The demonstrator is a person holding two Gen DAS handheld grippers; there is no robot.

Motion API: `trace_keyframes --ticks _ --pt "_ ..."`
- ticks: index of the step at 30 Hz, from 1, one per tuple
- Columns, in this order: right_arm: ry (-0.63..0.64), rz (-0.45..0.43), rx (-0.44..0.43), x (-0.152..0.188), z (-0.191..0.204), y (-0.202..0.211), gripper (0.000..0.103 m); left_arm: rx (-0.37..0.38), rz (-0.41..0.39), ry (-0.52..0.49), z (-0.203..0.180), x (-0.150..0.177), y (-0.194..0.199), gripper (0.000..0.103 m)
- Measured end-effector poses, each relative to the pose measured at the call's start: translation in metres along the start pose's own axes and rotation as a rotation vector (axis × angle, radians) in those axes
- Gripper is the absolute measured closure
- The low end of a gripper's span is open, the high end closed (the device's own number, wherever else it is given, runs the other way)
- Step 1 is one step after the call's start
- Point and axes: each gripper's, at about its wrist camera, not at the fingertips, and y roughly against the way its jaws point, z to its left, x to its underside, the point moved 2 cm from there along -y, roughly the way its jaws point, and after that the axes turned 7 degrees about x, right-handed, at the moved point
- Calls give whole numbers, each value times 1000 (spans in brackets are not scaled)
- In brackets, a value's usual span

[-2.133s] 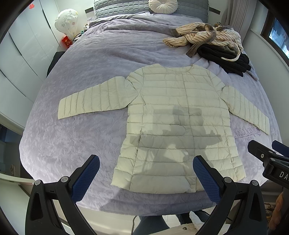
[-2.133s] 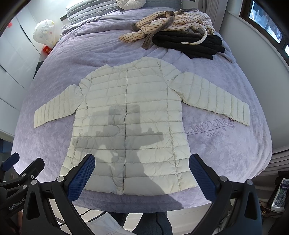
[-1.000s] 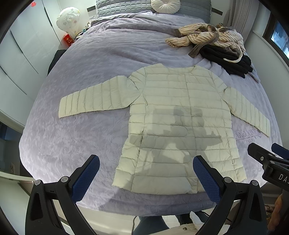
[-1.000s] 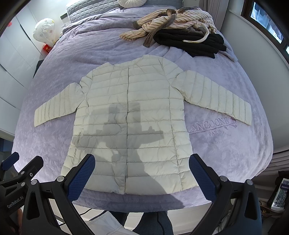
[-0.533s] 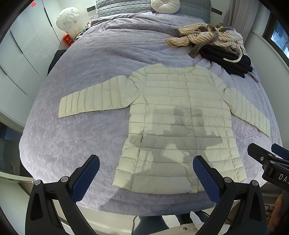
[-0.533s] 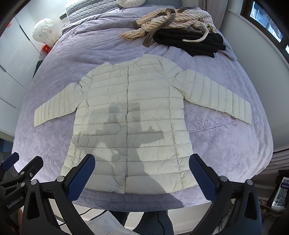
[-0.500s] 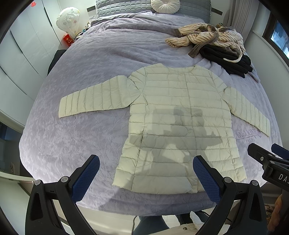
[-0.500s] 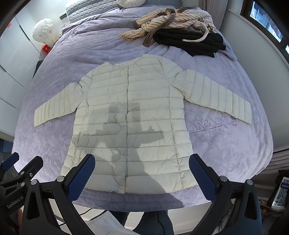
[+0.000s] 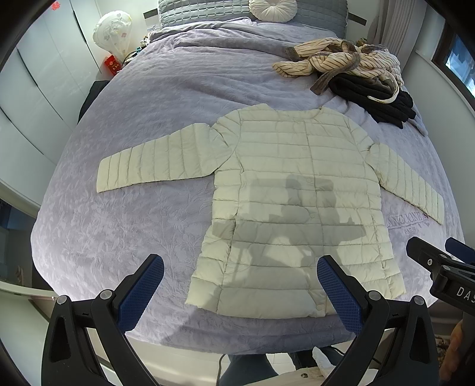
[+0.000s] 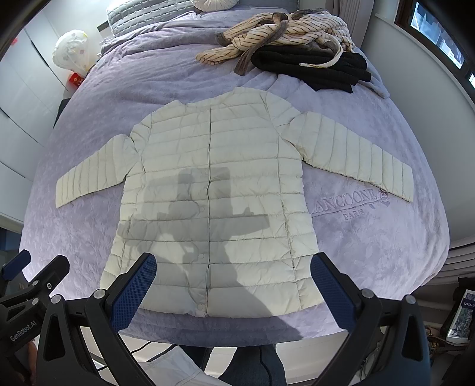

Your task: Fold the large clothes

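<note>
A cream quilted jacket (image 9: 297, 190) (image 10: 216, 190) lies flat and face up on the lilac bedspread, both sleeves spread out to the sides, hem toward me. My left gripper (image 9: 240, 294) hovers above the bed's near edge, open and empty, just in front of the hem's left half. Over the hem's middle, my right gripper (image 10: 233, 291) hangs open and empty too. Each gripper shows at the edge of the other's view. The shadow of the grippers falls across the jacket's front.
A striped beige garment (image 9: 335, 59) (image 10: 276, 35) and a black one (image 9: 371, 95) (image 10: 311, 66) are heaped at the bed's far right. Grey pillows (image 9: 207, 9) and a round white cushion (image 9: 273, 9) sit at the head. White wardrobe doors (image 9: 32, 89) stand left; a person's legs (image 10: 246, 365) show below.
Both views have shifted very slightly; the jacket lies as before and both grippers stay open and empty.
</note>
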Motion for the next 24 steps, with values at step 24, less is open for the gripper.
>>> trace_keyframes --ticks 24 --pt "9 51 14 -10 24 -17 0 16 -5 98 57 -9 -20 0"
